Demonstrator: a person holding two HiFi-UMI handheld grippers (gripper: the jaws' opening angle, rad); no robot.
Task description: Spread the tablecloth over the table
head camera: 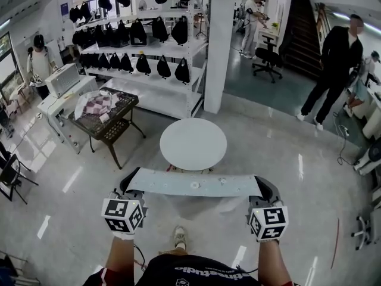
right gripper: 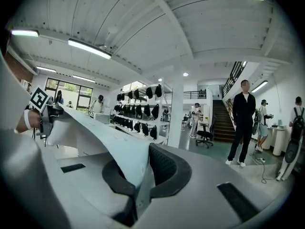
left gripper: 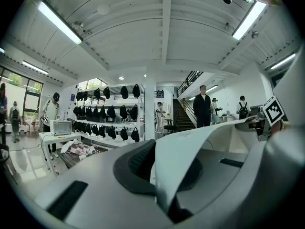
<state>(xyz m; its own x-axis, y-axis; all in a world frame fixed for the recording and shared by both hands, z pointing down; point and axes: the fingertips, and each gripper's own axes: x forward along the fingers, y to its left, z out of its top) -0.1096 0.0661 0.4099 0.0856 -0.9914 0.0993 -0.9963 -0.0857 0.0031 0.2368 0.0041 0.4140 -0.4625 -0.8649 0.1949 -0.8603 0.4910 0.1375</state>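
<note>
A person (head camera: 178,271) stands on the glossy floor (head camera: 286,142) holding the pale tablecloth (head camera: 193,183) up in the air, pulled into a long flat band between two hand-held tools. The left gripper (head camera: 130,182) has its fingers (left gripper: 138,162) clenched on the cloth's left end, and the fabric rises out of the pinch between the dark pads. The right gripper (head camera: 266,186) is clamped the same way on the other end, and the sheet runs off sideways from its grip. The round white counter (head camera: 193,143) stands just beyond the cloth's far edge with its top bare; none of the cloth lies on it. Further off to the left is a dark square side table (head camera: 122,124) with a checked rag, behind it a white shelving rack (head camera: 178,49) of black bags (head camera: 163,68), and a bystander in black (head camera: 334,70) stands at the right
</note>
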